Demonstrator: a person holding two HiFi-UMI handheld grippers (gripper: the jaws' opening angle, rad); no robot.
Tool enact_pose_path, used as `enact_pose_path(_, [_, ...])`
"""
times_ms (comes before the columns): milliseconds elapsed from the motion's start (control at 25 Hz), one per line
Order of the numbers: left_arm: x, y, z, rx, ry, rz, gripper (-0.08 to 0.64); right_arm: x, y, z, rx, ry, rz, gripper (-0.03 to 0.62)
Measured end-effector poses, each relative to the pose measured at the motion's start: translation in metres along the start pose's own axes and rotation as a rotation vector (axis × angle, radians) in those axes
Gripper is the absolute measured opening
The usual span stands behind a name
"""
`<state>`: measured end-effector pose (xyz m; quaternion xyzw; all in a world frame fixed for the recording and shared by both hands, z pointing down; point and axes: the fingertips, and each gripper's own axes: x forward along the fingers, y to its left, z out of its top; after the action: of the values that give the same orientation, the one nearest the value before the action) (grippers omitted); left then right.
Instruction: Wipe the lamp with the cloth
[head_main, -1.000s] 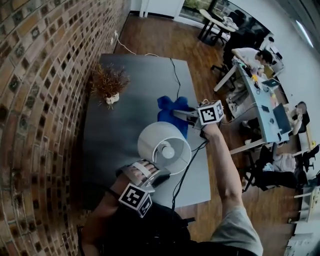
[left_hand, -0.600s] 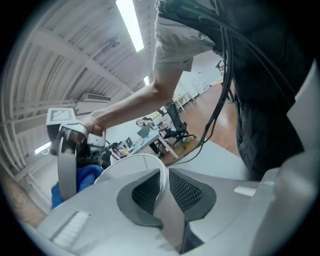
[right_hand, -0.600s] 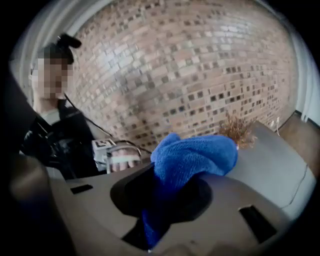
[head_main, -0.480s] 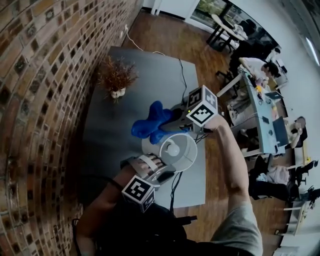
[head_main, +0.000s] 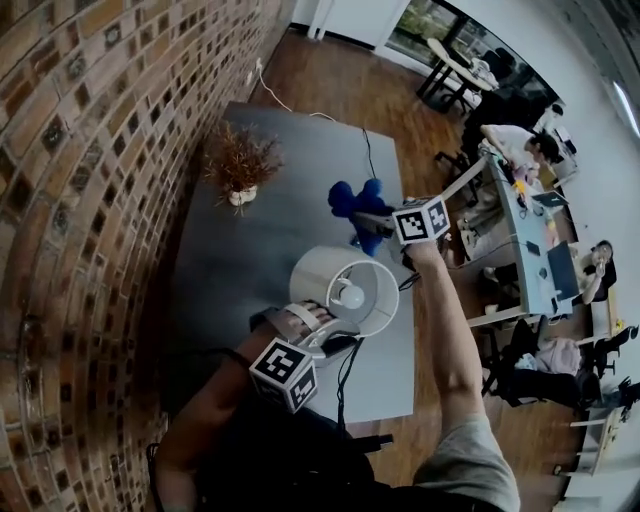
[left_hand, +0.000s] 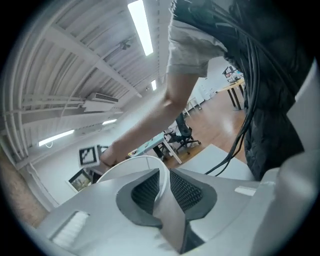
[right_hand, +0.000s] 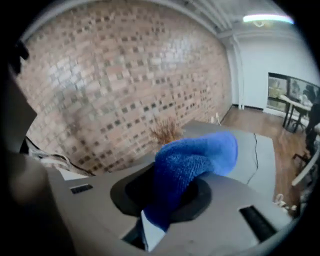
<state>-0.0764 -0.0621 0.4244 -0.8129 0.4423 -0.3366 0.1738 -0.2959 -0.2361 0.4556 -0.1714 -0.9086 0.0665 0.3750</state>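
Lamp (head_main: 322, 272) stood near the front edge of the grey table (head_main: 225, 260). Its white shade was tilted, so the head view looked into its open mouth at the bulb (head_main: 350, 296). A black cable (head_main: 345, 375) ran from under the shade toward the near table edge.

We noted the left gripper (head_main: 338, 338) at the near rim of the shade. In the left gripper view, the left gripper (left_hand: 162, 187) had its jaws nearly together, with the thin white edge of the shade (left_hand: 127, 165) pinched between the ribbed pads (left_hand: 189, 192).

The right gripper (head_main: 363, 221) was held beyond the lamp, over the far right part of the table. Its jaws were clamped tight on the blue cloth (head_main: 355, 200). In the right gripper view, the cloth (right_hand: 195, 160) bulged out past the right gripper (right_hand: 167, 202) in a rounded wad. We recorded the cloth as clear of the shade, with a gap between them in the head view.

A dried plant (head_main: 240, 165) in a small white pot stood farther back, near the brick wall (head_main: 90, 200).
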Motion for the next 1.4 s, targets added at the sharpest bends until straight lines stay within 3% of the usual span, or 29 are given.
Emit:
enact_pose_path(120, [0.001, 0.015, -0.006, -0.023, -0.026, 0.011, 0.069, -0.083, 0.071, 0.057, -0.078, -0.291, 0.146, 0.065])
enact_pose_path(200, [0.001, 0.024, -0.01, -0.032, -0.033, 0.018, 0.071, -0.112, 0.125, 0.078, -0.229, -0.359, 0.166, 0.066])
enact_pose_path(280, [0.002, 0.033, -0.014, -0.044, -0.036, 0.028, 0.071, -0.1, 0.152, 0.075, -0.419, -0.292, 0.08, 0.066])
enact_pose_path(360, [0.003, 0.042, -0.017, -0.074, -0.039, 0.039, 0.07, -0.07, 0.142, 0.054, -0.602, -0.148, -0.065, 0.066])
enact_pose_path(400, [0.004, 0.048, -0.018, -0.099, -0.037, 0.043, 0.071, -0.061, 0.13, 0.041, -0.638, -0.093, -0.103, 0.066])
enact_pose_path(560, [0.008, 0.068, -0.024, -0.201, -0.031, 0.043, 0.079, -0.072, 0.097, 0.008, -0.509, -0.08, -0.083, 0.064])
enact_pose_path(720, [0.014, 0.092, -0.034, -0.265, -0.024, 0.088, 0.081, -0.109, 0.085, -0.024, -0.372, -0.127, -0.171, 0.064])
enact_pose_path(880, [0.014, 0.105, -0.042, -0.299, -0.028, 0.118, 0.086, -0.113, 0.128, -0.044, -0.08, -0.313, -0.065, 0.064])
enact_pose_path(960, [0.012, 0.108, -0.043, -0.302, -0.037, 0.133, 0.086, -0.105, 0.148, -0.045, -0.02, -0.357, -0.028, 0.064])
enact_pose_path(1040, [0.01, 0.11, -0.045, -0.307, -0.052, 0.156, 0.086, -0.105, 0.133, -0.042, -0.008, -0.379, -0.065, 0.064])
enact_pose_path(1160, [0.008, 0.113, -0.047, -0.315, -0.066, 0.176, 0.086, -0.131, 0.057, -0.041, 0.067, -0.394, -0.273, 0.064])
enact_pose_path(1240, [0.009, 0.112, -0.048, -0.298, -0.066, 0.178, 0.086, -0.153, 0.041, -0.019, 0.071, -0.435, -0.353, 0.063])
enact_pose_path(1320, [0.009, 0.111, -0.049, -0.277, -0.072, 0.192, 0.089, -0.155, 0.075, 0.028, -0.027, -0.459, -0.279, 0.063])
enact_pose_path(1400, [0.008, 0.113, -0.049, -0.265, -0.079, 0.211, 0.089, -0.123, 0.121, 0.068, -0.167, -0.38, -0.137, 0.064])
